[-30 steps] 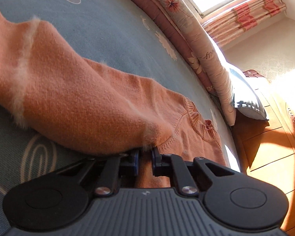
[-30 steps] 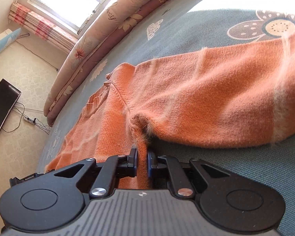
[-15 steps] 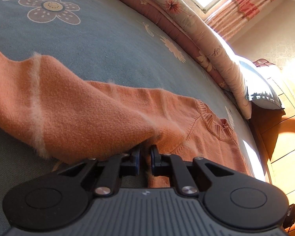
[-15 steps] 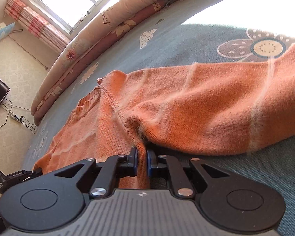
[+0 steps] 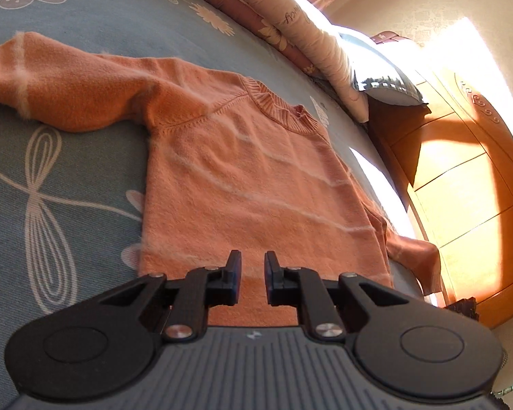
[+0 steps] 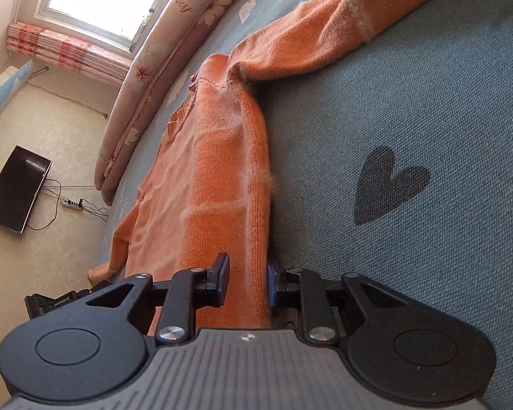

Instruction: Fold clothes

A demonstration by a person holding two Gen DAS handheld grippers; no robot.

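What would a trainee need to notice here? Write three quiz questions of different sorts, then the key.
1. True or false: the left gripper is clamped on the orange sweater.
2. Which lies stretched out on the blue bedsheet? A) a sleeve B) a towel C) a belt
3. Fill in: the right gripper sits at the sweater's ____ edge.

Key: 1 false, its jaws stand apart; 2 A; 3 side.
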